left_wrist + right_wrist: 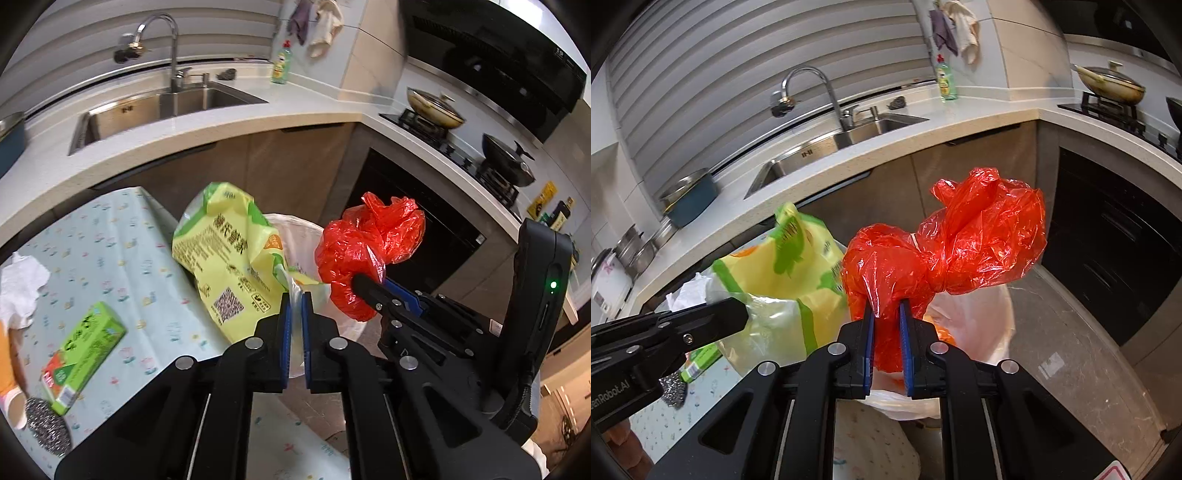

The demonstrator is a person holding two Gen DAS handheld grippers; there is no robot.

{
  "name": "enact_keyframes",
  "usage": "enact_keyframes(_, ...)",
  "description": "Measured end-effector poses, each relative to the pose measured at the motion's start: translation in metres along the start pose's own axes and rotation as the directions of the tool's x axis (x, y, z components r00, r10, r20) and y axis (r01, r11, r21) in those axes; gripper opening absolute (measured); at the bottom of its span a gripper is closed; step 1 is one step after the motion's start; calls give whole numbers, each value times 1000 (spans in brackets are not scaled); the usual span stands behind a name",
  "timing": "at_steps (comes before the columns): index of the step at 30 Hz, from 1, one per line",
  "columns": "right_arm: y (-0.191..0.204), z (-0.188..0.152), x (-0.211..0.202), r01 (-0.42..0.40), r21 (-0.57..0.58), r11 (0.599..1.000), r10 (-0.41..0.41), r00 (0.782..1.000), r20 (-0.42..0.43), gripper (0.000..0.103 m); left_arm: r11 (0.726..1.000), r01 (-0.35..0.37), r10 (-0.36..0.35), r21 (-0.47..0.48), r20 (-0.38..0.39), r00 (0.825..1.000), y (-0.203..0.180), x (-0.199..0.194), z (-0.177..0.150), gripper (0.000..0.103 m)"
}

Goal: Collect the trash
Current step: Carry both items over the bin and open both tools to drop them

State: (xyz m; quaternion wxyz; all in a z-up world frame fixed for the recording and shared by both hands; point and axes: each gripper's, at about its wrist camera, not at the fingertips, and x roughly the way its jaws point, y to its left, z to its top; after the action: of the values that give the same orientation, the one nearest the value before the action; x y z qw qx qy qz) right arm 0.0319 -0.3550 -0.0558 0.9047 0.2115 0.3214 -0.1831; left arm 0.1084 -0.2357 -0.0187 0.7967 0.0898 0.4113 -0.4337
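My left gripper point(296, 297) is shut on the clear edge of a yellow-green snack bag point(227, 258), held up over the table's corner and the near rim of the bin. My right gripper point(886, 308) is shut on a crumpled red plastic bag point(945, 243), held above a white-lined trash bin point(975, 325) on the floor. In the left wrist view the right gripper point(356, 280) clamps the red bag point(365, 247) over the bin point(301, 236). The right wrist view shows the left gripper point(744, 314) with the snack bag point(775, 273) at its left.
A table with a light floral cloth point(122, 240) carries a green box point(85, 350), a steel scourer point(48, 430) and crumpled white paper point(20, 288). Behind run a counter with sink point(147, 110), a dish-soap bottle point(281, 62), and a stove with pans point(436, 107).
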Motion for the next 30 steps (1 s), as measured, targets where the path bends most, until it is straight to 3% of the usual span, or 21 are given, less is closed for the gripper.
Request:
enact_keyframes(7, -18, -4, 5, 15, 23, 1000, -14, 1000, -11, 12, 1000, 27, -27, -9, -13, 1000, 2, 26, 3, 10)
enact_keyframes(12, -20, -4, 11, 7, 23, 1000, -7, 1000, -19, 12, 999, 10, -10, -37, 3, 1000, 11, 27, 2, 42)
enact_keyframes(24, -2, -2, 29, -18, -2, 1000, 18, 999, -39, 17, 977, -151, 161, -149, 58, 985, 54, 2, -1, 44)
enact_keyframes(30, 11, 0, 35, -28, -14, 1000, 28, 999, -41, 18, 965, -194, 209, -176, 68, 976, 71, -8, -5, 44)
